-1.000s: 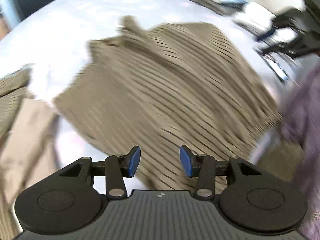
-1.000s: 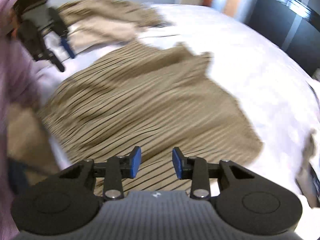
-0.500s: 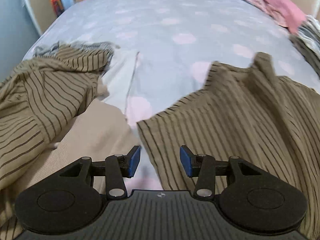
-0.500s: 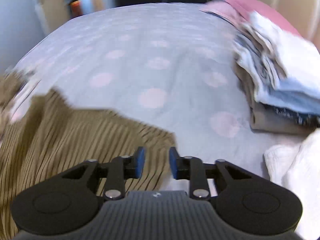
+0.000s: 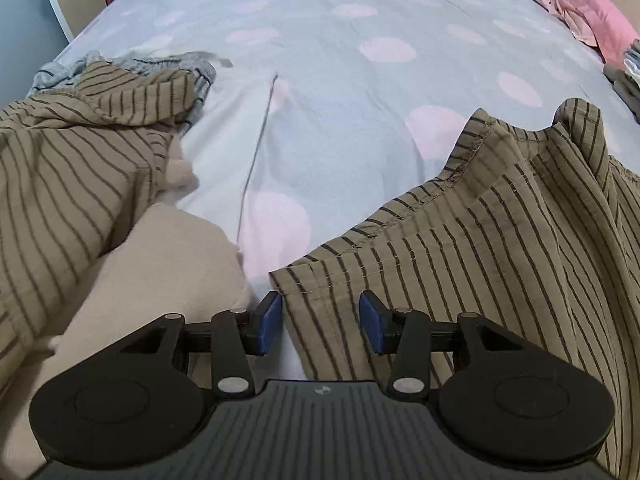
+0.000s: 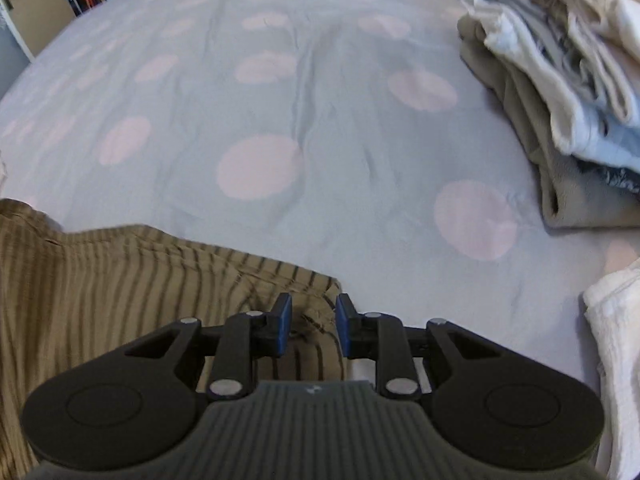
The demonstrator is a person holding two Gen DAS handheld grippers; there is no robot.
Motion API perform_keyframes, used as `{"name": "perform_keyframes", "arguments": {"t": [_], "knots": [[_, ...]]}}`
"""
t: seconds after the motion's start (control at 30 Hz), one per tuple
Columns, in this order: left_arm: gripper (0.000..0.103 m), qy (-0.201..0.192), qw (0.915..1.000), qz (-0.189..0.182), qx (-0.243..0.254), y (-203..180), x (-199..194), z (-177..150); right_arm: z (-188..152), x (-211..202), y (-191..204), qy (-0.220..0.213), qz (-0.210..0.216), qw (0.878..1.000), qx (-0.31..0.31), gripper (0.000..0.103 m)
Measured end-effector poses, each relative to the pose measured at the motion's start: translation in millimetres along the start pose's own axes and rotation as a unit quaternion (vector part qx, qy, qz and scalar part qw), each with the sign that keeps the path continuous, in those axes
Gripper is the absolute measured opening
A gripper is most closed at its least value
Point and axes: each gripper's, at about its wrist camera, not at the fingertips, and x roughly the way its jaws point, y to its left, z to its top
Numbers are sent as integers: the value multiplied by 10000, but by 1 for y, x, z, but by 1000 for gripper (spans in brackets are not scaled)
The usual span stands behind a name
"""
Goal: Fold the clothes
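Observation:
A tan garment with dark stripes (image 5: 480, 248) lies spread on the bed. My left gripper (image 5: 320, 322) is open, its fingers either side of the garment's near left corner. In the right wrist view the same striped garment (image 6: 120, 288) fills the lower left. My right gripper (image 6: 310, 322) is open, its fingers straddling the garment's near right corner, which is slightly bunched between them. Neither gripper holds cloth.
A second striped tan garment (image 5: 68, 168) and a beige cloth (image 5: 152, 280) lie heaped at the left. A stack of folded clothes (image 6: 560, 92) sits at the right, a white cloth (image 6: 616, 340) near it. Pink clothes (image 5: 576, 8) lie far right on the dotted sheet (image 5: 360, 92).
Both grippers swung away from facing each other and came down low to the garment's near corners. The right jaws have narrowed a little. The garment lies flat.

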Motion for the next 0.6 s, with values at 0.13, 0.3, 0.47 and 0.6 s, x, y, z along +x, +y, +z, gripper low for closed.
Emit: {"name": "perform_keyframes", "arguments": {"t": [0.13,0.3,0.47,0.6], "knots": [[41,69,9999,-36,-85,2,4,0,-3,4,0,39,-124,9999,-38,0],[21,82,9998,-87,-169,0,5,1,-1,-4,4,-50,-172,9998,-102,0],[1,-44,9994,-84,-326,2,-8,7,-1,-13,6,-187,-339,9992,-77,0],[0,-165,9970,148,-743,26,-22,11,6,-29,-4,-548,-490,9971,176,0]]}}
